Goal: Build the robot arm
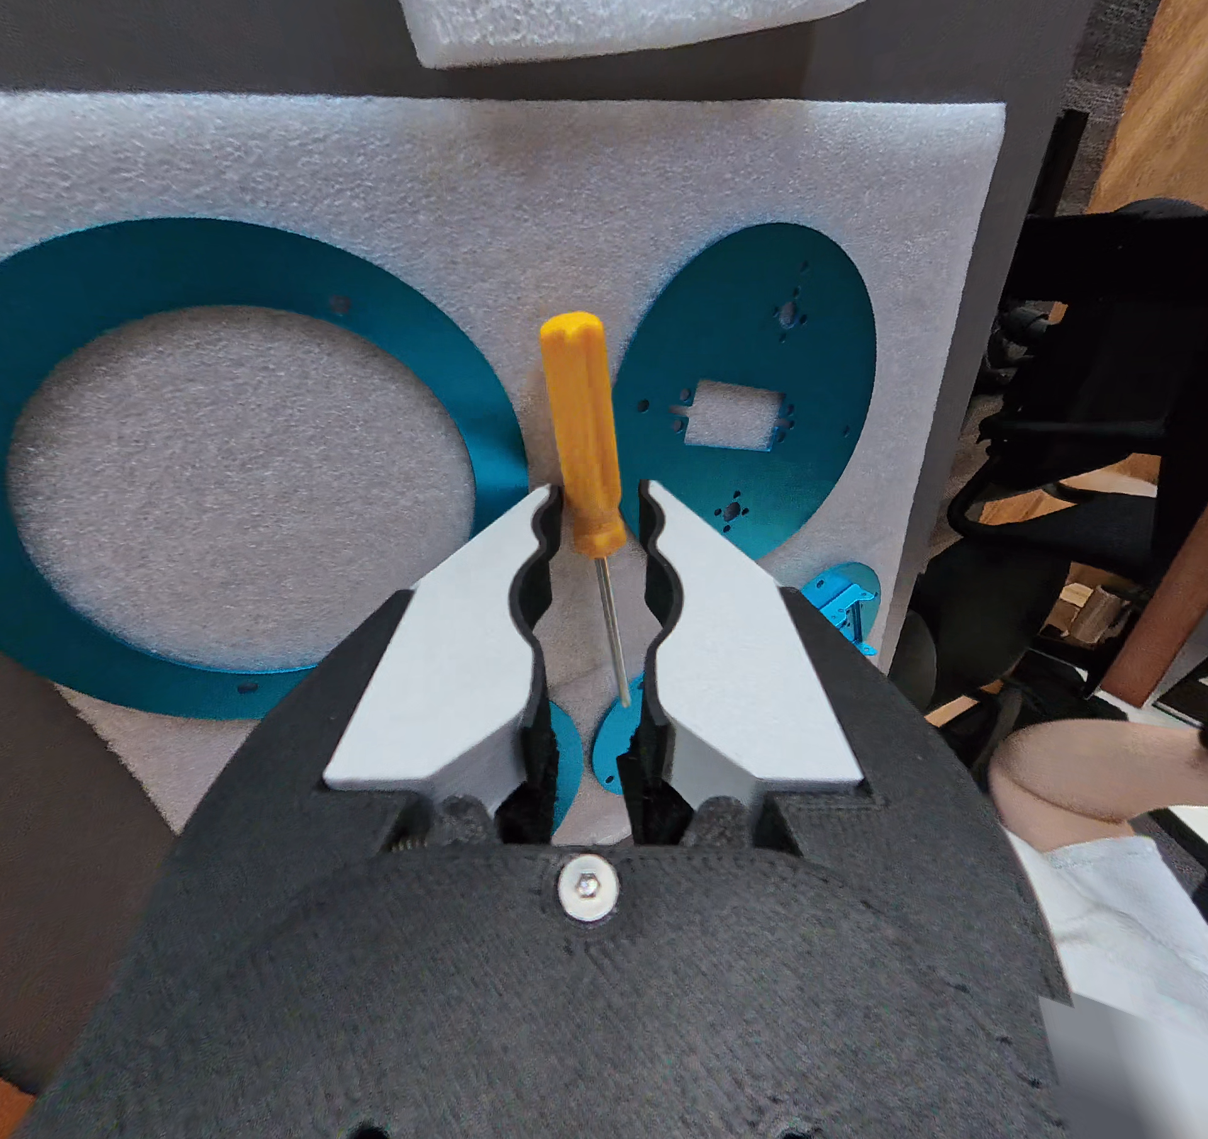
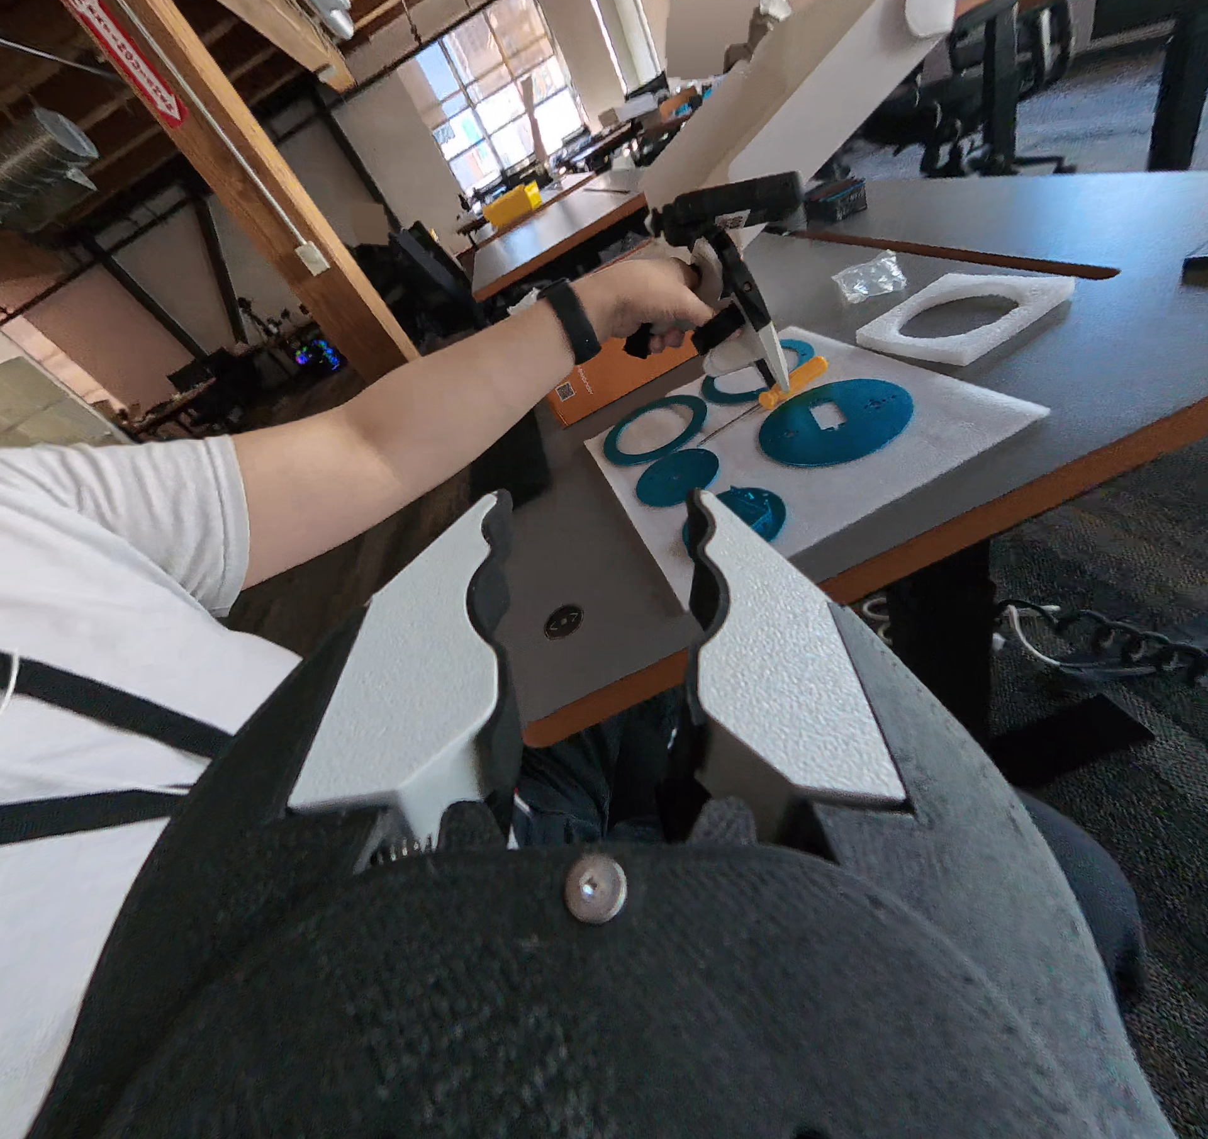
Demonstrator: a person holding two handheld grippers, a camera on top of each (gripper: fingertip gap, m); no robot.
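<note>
An orange-handled screwdriver [image 1: 580, 427] lies on a white foam sheet [image 1: 523, 179], between a large blue ring [image 1: 131, 271] and a blue disc with a rectangular cutout [image 1: 752, 336]. My left gripper [image 1: 598, 493] is open, with its fingertips on either side of the lower end of the handle and the steel shaft between the jaws. The right wrist view shows the left gripper [image 2: 778, 375] tipped down onto the screwdriver [image 2: 801, 375]. My right gripper [image 2: 601, 506] is open and empty, held in the air over the table's near edge [image 2: 980, 519].
A medium blue ring [image 2: 654, 431], a small disc [image 2: 676, 477] and a disc with a bracket [image 2: 752, 509] lie on the sheet. Behind are a foam block with a hole [image 2: 967, 316], a plastic bag [image 2: 869, 280] and an orange box [image 2: 614, 375]. A person's arm [image 2: 425, 414] reaches across. The left gripper's tips are roughly 40 cm from the right gripper's.
</note>
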